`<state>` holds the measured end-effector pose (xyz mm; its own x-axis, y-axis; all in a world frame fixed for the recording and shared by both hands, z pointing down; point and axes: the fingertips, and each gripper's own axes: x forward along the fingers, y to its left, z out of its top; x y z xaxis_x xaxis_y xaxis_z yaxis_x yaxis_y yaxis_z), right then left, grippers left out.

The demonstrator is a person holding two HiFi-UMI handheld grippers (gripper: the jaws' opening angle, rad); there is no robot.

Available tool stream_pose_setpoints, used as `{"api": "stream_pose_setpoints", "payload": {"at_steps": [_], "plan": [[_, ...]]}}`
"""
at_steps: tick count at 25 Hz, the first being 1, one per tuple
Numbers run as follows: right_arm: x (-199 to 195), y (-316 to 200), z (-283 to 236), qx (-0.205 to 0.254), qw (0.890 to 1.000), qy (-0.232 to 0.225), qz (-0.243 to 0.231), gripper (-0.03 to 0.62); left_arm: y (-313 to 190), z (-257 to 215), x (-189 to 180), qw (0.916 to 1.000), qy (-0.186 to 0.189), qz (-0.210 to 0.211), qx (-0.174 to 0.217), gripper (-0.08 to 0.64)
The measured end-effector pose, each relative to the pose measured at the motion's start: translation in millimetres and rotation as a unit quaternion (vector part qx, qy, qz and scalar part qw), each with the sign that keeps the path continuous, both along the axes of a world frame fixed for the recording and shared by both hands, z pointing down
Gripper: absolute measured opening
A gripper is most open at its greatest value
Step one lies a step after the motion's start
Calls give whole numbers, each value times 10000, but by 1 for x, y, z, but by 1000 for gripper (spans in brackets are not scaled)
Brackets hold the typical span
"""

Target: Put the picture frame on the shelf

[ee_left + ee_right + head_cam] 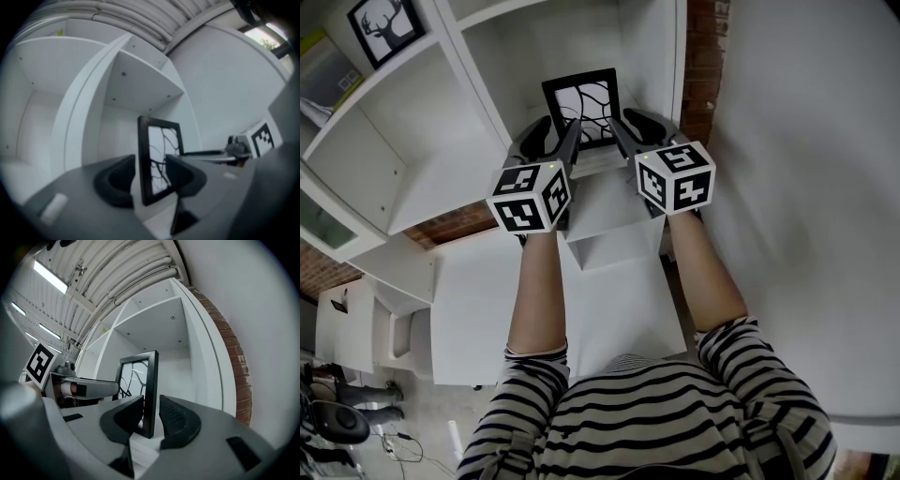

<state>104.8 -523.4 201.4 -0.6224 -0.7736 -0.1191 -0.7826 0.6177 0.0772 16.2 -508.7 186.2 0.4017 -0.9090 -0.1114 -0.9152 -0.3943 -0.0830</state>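
Note:
A black picture frame (581, 108) with a branching-line print stands upright in the right-hand cubby of the white shelf unit (623, 56). My left gripper (555, 133) straddles the frame's left side edge. In the left gripper view the frame (159, 159) sits between the jaws of that gripper (150, 177), with a clear gap on the print side, so it is open. My right gripper (630, 127) straddles the right side edge. In the right gripper view the frame (140, 390) stands between the jaws of that gripper (151, 412), with a thin gap at the outer jaw.
Another framed picture, of a deer's head (384, 28), stands in a cubby at the upper left. A brick strip (705, 56) and a white wall (806, 141) close off the right side. The cubby's divider (478, 84) stands just left of the left gripper.

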Motion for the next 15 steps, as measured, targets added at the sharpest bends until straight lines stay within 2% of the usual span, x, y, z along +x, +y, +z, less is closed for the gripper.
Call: {"api": "stream_pose_setpoints", "payload": {"at_steps": [8,15], "plan": [[1,5,9,-53,10000,37,-10,77,15,9,-3,9995,-181,-239,93,189],[-1,16,25,-167,9998,40,-128,77,26,30,6,10000,-38,51,-4,189]]}}
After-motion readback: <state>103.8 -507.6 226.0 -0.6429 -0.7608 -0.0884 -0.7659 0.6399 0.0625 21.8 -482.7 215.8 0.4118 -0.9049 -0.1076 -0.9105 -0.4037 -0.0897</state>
